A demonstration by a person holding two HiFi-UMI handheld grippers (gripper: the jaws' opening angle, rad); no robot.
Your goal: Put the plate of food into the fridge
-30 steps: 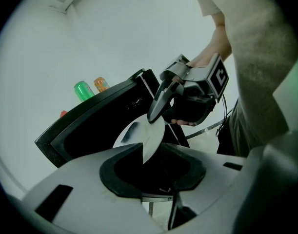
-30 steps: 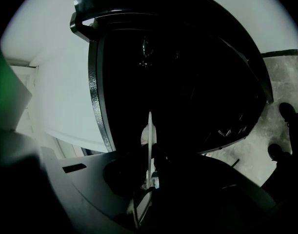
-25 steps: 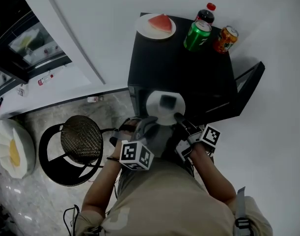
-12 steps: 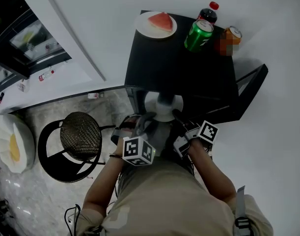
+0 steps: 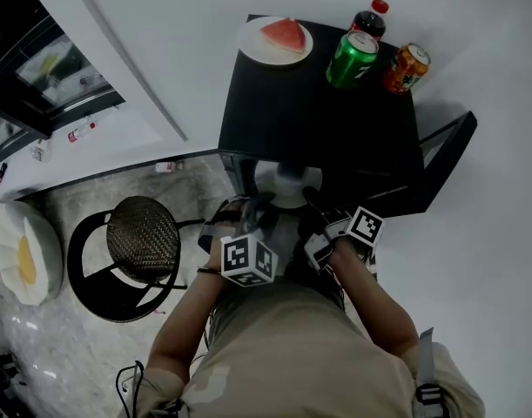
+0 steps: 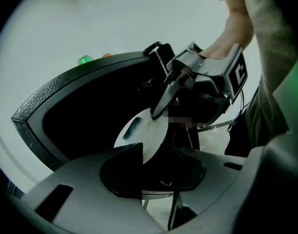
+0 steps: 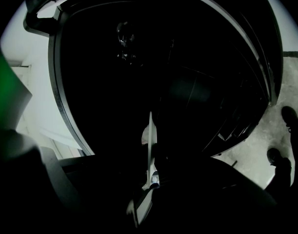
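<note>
A white plate (image 5: pixel 281 185) with a dark piece of food (image 6: pixel 134 127) on it hangs at the mouth of the small black fridge (image 5: pixel 318 120), its far half under the fridge's top edge. My left gripper (image 5: pixel 255 209) is shut on the plate's near-left rim. My right gripper (image 5: pixel 312 202) pinches the right rim, shut. In the left gripper view the plate (image 6: pixel 145 133) tilts between my jaws, with the right gripper's fingers (image 6: pixel 161 104) on its far edge. The right gripper view shows the plate (image 7: pixel 149 145) edge-on against the dark fridge interior.
On the fridge top stand a plate with a watermelon slice (image 5: pixel 277 40), a green can (image 5: pixel 351 59), a cola bottle (image 5: pixel 370 20) and an orange can (image 5: pixel 402 68). The fridge door (image 5: pixel 444 151) hangs open at the right. A round stool (image 5: pixel 144 251) stands to the left.
Both grippers have carried the plate forward and slightly down, so it now sits partly under the fridge's top edge. Both grips look unchanged.
</note>
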